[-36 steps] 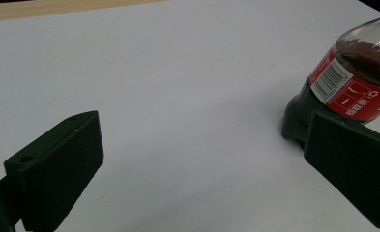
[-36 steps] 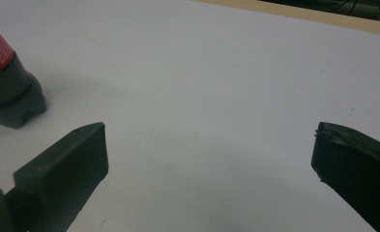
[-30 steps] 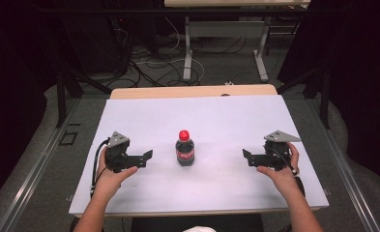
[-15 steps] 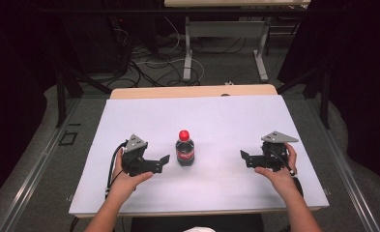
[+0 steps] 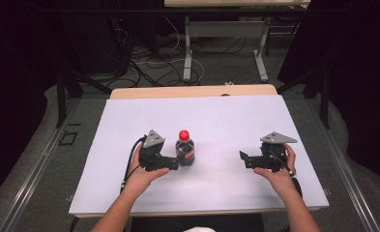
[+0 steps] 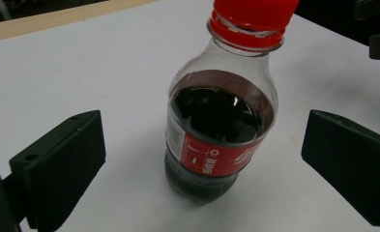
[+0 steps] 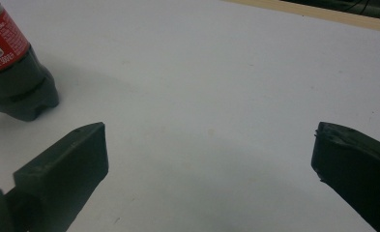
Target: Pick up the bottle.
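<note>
Between the left tongs (image 6: pixel 202 159), whose jaws gaped wide and had just been closing slightly, a cola bottle (image 6: pixel 219 121) stood upright on the white tabletop (image 5: pixel 226 121), untouched. Well apart, the right tongs (image 7: pixel 209 159) stood equally wide, holding nothing.

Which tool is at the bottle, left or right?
The left tool: its open jaws flank the cola bottle without touching. The right tool sits well apart, open over bare table.
</note>
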`<action>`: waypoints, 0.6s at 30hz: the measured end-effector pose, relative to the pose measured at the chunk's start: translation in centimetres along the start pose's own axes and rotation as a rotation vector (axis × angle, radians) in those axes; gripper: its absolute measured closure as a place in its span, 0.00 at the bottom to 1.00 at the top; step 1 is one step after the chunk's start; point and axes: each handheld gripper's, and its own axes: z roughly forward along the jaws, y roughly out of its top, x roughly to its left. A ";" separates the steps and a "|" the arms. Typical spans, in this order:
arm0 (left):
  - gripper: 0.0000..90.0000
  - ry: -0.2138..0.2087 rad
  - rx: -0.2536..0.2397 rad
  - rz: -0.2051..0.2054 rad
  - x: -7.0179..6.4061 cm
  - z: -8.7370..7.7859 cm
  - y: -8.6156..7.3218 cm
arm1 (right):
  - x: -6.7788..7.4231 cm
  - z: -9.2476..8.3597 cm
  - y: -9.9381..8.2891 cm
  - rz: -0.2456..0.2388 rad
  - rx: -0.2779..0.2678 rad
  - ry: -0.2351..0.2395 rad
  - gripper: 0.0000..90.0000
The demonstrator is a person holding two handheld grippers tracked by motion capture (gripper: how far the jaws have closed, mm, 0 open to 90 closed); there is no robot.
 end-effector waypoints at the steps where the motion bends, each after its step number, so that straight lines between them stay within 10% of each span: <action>1: 0.03 0.000 0.010 0.009 -0.1 0.3 0.1 | 0.0 0.1 0.0 0.000 -0.003 0.003 0.00; 18: 0.13 -0.013 0.020 0.036 -1.2 3.4 0.3 | 0.0 0.4 -0.2 -0.007 0.005 0.003 0.00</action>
